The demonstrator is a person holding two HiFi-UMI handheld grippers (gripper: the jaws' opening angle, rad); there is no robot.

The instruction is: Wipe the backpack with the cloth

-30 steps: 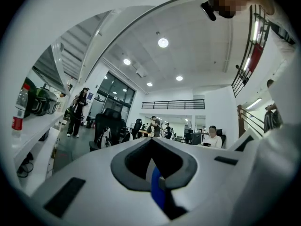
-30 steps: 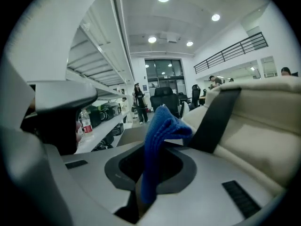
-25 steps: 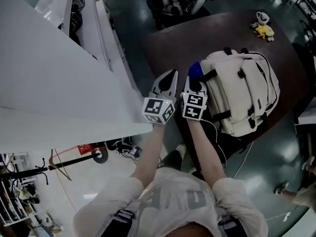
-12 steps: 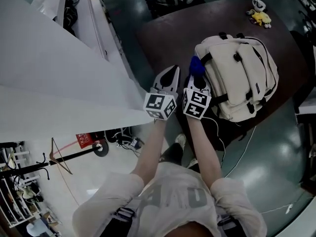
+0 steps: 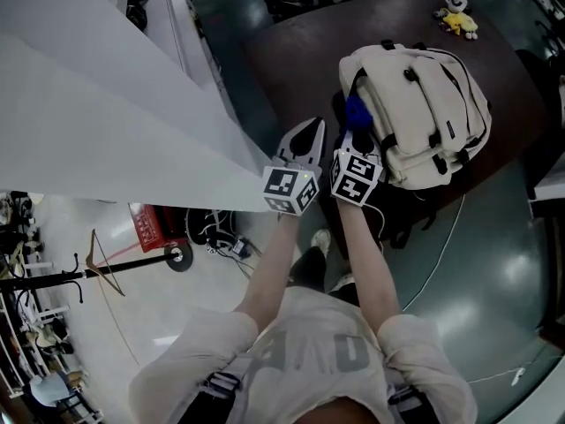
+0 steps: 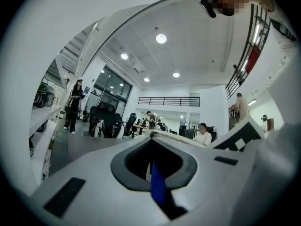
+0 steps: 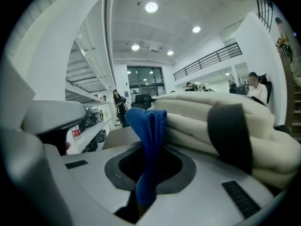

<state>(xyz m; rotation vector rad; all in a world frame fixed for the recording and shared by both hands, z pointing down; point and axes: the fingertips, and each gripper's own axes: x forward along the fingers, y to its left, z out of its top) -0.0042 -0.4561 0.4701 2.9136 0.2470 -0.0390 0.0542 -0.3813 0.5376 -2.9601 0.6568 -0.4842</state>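
The right tongs (image 5: 358,137) are clenching the blue cloth (image 5: 356,110) against the backpack's (image 5: 428,104) left side. The backpack is lying at the surface's (image 5: 291,47) near edge. The left tongs (image 5: 305,141) are hanging closed and empty, farther away.

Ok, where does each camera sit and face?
Head view: on the head, steeply down at the backpack; arms, torso, left gripper, right gripper show.
Left gripper view: on that gripper, across the room; its shut jaws show.
Right gripper view: on that gripper, at the backpack; jaws shut on the cloth.
Shared: head and right gripper views, backpack and cloth.
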